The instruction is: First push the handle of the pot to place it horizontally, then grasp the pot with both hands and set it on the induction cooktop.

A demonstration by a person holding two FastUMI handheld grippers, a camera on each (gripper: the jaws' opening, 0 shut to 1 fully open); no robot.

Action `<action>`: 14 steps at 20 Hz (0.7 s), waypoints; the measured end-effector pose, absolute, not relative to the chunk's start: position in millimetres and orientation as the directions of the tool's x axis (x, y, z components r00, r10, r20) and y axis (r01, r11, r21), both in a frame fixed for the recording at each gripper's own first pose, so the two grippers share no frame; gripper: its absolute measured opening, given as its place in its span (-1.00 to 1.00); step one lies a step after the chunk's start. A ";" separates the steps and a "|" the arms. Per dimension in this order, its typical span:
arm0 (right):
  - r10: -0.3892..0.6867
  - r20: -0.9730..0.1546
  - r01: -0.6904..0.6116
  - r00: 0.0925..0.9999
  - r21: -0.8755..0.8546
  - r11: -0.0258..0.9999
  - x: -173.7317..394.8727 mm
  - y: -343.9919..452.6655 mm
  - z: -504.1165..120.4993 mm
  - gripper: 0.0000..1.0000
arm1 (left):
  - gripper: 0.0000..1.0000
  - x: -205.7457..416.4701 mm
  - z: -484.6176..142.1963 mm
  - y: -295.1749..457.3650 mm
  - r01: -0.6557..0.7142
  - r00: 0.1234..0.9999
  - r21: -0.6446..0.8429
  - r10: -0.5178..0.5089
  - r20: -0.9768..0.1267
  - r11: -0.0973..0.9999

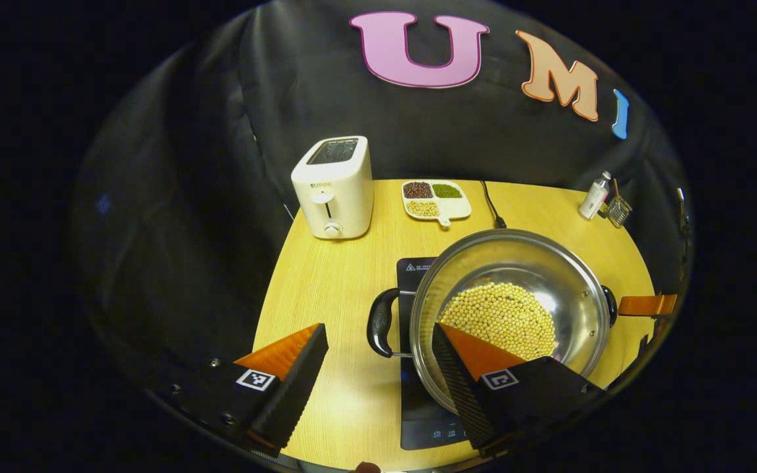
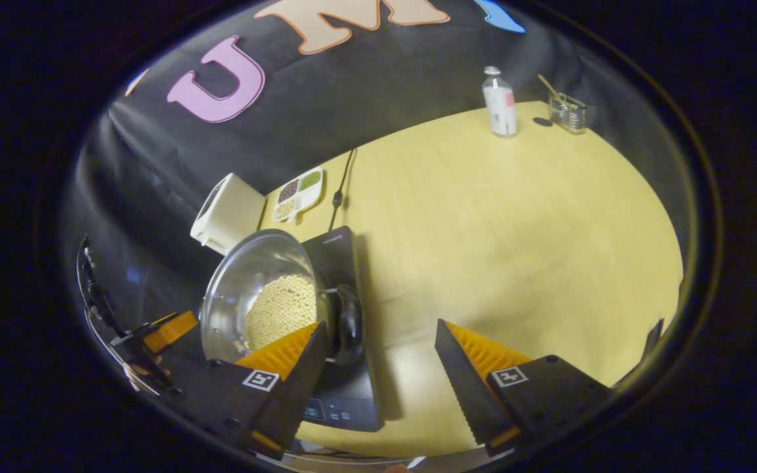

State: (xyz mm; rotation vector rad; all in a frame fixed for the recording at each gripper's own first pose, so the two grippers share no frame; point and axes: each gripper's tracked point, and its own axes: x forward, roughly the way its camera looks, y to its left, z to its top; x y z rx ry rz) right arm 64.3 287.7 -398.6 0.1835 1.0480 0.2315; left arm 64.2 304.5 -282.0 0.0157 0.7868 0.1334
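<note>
The left gripper (image 1: 378, 355) hangs with its jaws spread wide and nothing between them but the pot's near black handle (image 1: 382, 323), which neither finger touches; its right finger overlaps the pot's rim in the left gripper view. The right gripper (image 2: 378, 355) is likewise wide open and holds nothing, its left finger just beside the pot's other handle (image 2: 347, 322).

The steel pot (image 1: 516, 263), with a bed of pale beans (image 1: 500, 315) inside, sits on the black induction cooktop (image 1: 418, 407), handles pointing sideways. The cooktop lies on a light wooden table (image 2: 497, 217). Farther back stand a white toaster (image 1: 334, 187), a divided dish of beans (image 1: 436, 199), a small bottle (image 2: 500, 103) and a glass holder (image 2: 569, 112). A power cord (image 1: 490, 205) runs toward the black cloth wall behind.
</note>
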 end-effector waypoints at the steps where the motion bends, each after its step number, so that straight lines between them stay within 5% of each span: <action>1: 0.267 -0.823 -0.095 0.501 0.254 0.962 65.0 280.3 -391.7 0.87 | 0.96 63.0 -276.6 300.6 -0.115 0.713 0.062 0.126 -0.690 0.991; 2: 0.263 -0.811 -0.090 0.523 0.254 0.963 64.8 272.4 -383.6 1.00 | 0.96 61.3 -270.0 295.3 -0.118 0.727 0.058 0.127 -0.675 0.991; 3: 0.260 -0.800 -0.084 0.540 0.256 0.963 64.9 265.5 -376.7 0.87 | 0.96 59.7 -265.6 288.3 -0.119 0.740 0.054 0.125 -0.661 0.991; 6: 0.258 -0.783 -0.062 0.565 0.272 0.960 60.7 241.9 -356.5 1.00 | 0.95 58.3 -250.9 260.2 -0.097 0.772 0.066 0.117 -0.625 0.993; 9: 0.281 -0.749 -0.058 0.600 0.310 0.949 63.3 218.3 -333.6 0.86 | 0.95 61.6 -235.2 222.2 -0.082 0.801 0.062 0.103 -0.589 0.995; 10: 0.283 -0.739 -0.067 0.611 0.309 0.949 65.1 206.4 -326.8 1.00 | 0.96 61.6 -229.1 207.1 -0.083 0.811 0.058 0.101 -0.577 0.995; 14: 0.304 -0.699 -0.119 0.647 0.301 0.946 73.7 156.3 -293.9 1.00 | 0.95 60.7 -204.5 138.9 -0.116 0.848 0.027 0.113 -0.518 0.993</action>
